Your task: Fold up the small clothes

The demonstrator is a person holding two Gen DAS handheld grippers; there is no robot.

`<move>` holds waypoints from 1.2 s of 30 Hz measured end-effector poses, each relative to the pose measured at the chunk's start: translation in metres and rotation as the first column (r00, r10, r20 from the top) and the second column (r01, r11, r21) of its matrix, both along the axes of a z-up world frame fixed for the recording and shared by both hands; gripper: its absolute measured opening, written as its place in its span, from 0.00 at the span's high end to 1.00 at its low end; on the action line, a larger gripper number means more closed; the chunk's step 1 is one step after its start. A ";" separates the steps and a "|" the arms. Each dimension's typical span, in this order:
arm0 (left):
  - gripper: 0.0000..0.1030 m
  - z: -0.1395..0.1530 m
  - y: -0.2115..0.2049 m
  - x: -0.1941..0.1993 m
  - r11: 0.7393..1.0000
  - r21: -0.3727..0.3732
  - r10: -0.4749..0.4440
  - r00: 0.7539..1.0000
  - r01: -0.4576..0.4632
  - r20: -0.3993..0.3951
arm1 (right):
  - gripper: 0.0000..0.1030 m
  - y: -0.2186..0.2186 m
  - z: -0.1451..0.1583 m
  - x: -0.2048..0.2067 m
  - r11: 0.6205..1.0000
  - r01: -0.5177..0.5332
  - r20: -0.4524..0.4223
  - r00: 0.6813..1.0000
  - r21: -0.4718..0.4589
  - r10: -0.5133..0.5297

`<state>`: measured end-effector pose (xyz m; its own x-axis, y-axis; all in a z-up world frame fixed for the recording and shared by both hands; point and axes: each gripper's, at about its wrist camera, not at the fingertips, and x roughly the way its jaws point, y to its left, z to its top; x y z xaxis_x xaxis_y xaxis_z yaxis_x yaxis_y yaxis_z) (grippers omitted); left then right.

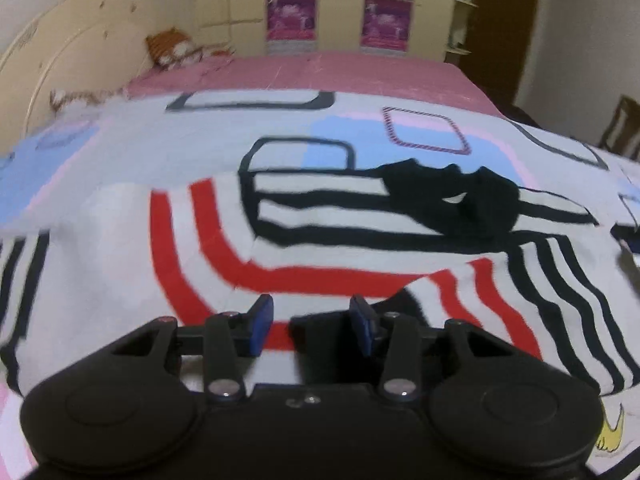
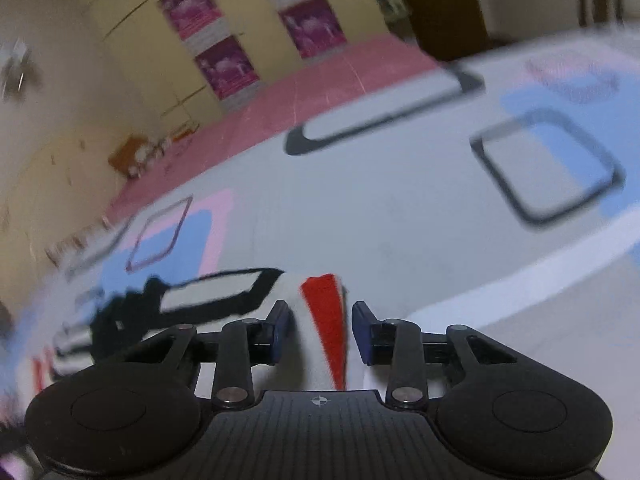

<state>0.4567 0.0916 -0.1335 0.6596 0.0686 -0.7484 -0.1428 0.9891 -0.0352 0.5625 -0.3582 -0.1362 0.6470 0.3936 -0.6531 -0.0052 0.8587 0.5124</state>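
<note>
A small white shirt (image 1: 320,240) with red and black stripes and a black collar lies spread on the bed. My left gripper (image 1: 312,322) is open just above its near part, with red-striped cloth under the gap between the jaws. In the right wrist view my right gripper (image 2: 320,332) is open, with a fold of the shirt (image 2: 324,320), white with a red stripe, between the jaws; the pads (image 2: 280,328) stand apart from the cloth. The rest of the shirt trails off to the left, blurred.
The bed carries a white sheet (image 1: 180,148) with blue, pink and black squares over a pink cover (image 1: 320,72). A headboard and stuffed toy (image 1: 172,46) are at far left, a wardrobe with posters (image 1: 292,16) behind, a chair (image 1: 620,128) at right.
</note>
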 end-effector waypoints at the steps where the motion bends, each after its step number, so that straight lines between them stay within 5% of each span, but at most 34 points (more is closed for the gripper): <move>1: 0.61 -0.003 0.002 0.000 1.000 -0.022 0.008 1.000 -0.009 -0.004 | 0.65 -0.006 -0.004 0.004 0.999 0.006 -0.014 1.000 0.043 -0.006; 2: 0.62 -0.005 0.003 0.000 1.000 -0.030 0.007 1.000 -0.007 -0.003 | 0.70 -0.009 -0.006 0.006 0.997 0.000 -0.010 1.000 0.080 0.001; 4: 0.95 -0.005 -0.002 -0.002 1.000 0.009 -0.003 1.000 0.003 0.024 | 0.92 -0.008 0.000 0.007 0.999 -0.040 0.005 0.999 0.023 0.040; 7: 0.95 -0.012 -0.015 -0.004 0.995 0.099 -0.021 0.999 0.017 0.038 | 0.92 0.011 0.008 0.000 0.969 -0.077 0.068 0.993 -0.234 0.095; 10: 0.94 -0.012 -0.024 -0.004 0.986 0.163 -0.043 0.998 0.036 0.038 | 0.92 0.014 0.008 -0.002 0.959 -0.086 0.068 0.992 -0.270 0.108; 12: 0.83 -0.007 -0.017 -0.003 0.991 0.129 -0.021 0.999 0.017 0.030 | 0.87 0.010 0.013 -0.003 0.962 -0.070 0.065 0.994 -0.262 0.090; 14: 0.77 0.007 -0.017 -0.008 0.993 0.121 0.008 0.998 -0.016 0.069 | 0.57 0.009 0.021 -0.011 0.957 -0.007 0.114 0.993 -0.289 0.042; 17: 0.77 0.020 -0.045 -0.008 0.994 0.103 -0.047 0.991 0.034 0.127 | 0.59 0.024 0.031 -0.020 0.952 -0.074 0.154 0.980 -0.296 0.124; 20: 0.74 0.007 -0.080 0.002 0.987 0.119 -0.120 0.989 0.109 0.088 | 0.78 0.047 0.022 -0.018 0.915 -0.163 0.113 0.969 -0.369 0.218; 22: 0.69 -0.012 -0.081 0.007 0.984 0.149 -0.098 0.995 0.094 0.021 | 0.70 0.043 0.007 -0.010 0.896 -0.123 0.064 0.984 -0.427 0.166; 24: 0.53 -0.011 -0.074 0.006 0.989 0.138 -0.059 0.998 0.054 0.032 | 0.62 0.032 0.008 -0.002 0.906 -0.105 0.025 0.992 -0.409 0.127; 26: 0.55 -0.001 -0.077 0.009 0.991 0.132 -0.034 0.999 0.030 0.030 | 0.63 0.037 0.020 -0.005 0.893 -0.110 0.043 0.989 -0.437 0.143; 30: 0.53 0.013 -0.117 0.019 0.988 0.073 -0.143 0.985 0.136 0.098 | 0.63 0.074 0.032 -0.027 0.901 -0.228 0.110 0.952 -0.368 0.285; 36: 0.51 -0.013 -0.145 0.042 0.985 0.001 -0.170 0.985 0.170 0.039 | 0.63 0.119 0.013 -0.043 0.867 -0.330 0.108 0.913 -0.375 0.394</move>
<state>0.4986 -0.0537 -0.1462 0.6902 -0.0486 -0.7220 0.0292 0.9988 -0.0392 0.5193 -0.2390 -0.1234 0.6182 0.3959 -0.6790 -0.4115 0.8991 0.1496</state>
